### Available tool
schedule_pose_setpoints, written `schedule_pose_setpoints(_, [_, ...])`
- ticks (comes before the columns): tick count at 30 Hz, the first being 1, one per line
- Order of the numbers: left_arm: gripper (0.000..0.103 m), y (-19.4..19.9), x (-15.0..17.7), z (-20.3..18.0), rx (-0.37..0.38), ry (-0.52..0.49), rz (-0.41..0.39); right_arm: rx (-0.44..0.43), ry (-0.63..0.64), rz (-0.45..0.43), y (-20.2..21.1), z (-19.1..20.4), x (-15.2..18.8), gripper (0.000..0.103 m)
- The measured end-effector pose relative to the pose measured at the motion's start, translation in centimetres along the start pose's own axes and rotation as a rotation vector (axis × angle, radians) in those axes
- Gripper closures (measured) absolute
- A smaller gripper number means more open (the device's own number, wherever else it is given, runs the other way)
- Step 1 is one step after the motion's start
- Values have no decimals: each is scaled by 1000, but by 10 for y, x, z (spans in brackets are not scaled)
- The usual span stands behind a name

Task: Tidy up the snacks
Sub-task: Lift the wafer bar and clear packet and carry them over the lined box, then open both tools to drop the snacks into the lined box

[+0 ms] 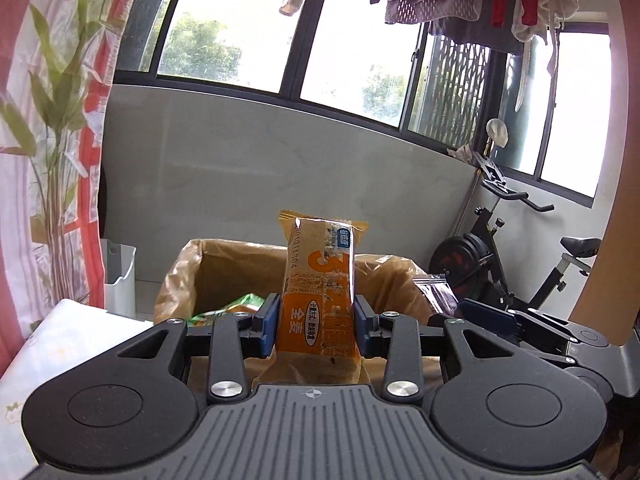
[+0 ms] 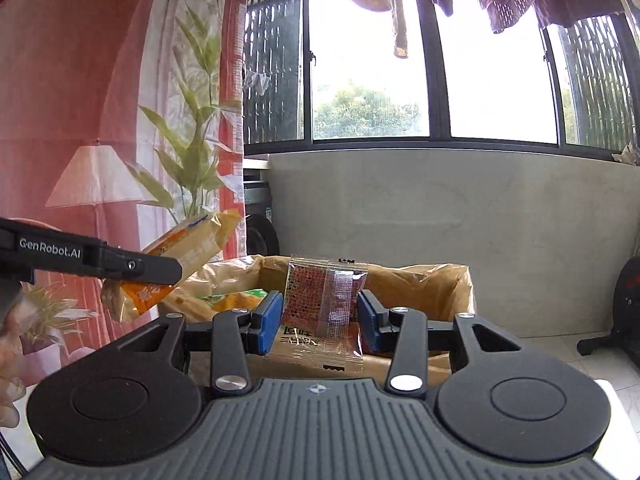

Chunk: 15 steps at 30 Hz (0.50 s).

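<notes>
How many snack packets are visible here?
3: orange packet in the left claw, dark red packet in the right claw, green packet inside the box; others may be hidden.

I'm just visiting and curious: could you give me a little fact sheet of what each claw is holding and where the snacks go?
left gripper: shut on orange plastic-wrapped bread snack, held upright
right gripper: shut on small clear packet with dark red contents
container ahead: cardboard box lined with a brown plastic bag
inside box: a green and yellow packet
</notes>
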<state>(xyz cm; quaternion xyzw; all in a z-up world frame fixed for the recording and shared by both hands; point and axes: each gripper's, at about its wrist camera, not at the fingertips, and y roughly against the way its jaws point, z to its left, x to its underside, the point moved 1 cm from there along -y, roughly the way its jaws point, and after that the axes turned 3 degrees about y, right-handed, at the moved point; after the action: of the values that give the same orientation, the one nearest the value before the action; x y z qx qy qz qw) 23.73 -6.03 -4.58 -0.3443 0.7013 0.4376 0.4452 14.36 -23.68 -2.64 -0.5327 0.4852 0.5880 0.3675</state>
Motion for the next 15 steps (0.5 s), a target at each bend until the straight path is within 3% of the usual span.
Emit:
schedule_pose_setpoints(3, [63,-30,-11,-4,28,28,29,48,30,36,-26,-17,-5,59])
schedule_pose_setpoints(7, [63,-63,-14,-17,-12,-47,44,90,-61,93,-55,-42,-3,59])
schedule_pose_setpoints(10, [61,-84,-12,-16,-2,-53,94,102,-131,125,-65,-55,2,58])
schedule_pose_setpoints(13, [40,-88,-10,-14,-11,-61,102,94,-170,144,-64,-63,8,53])
schedule_pose_setpoints(15, [39,-84,-9,-9,-5,-62,88,97,-160,137,-58,-65,8,51])
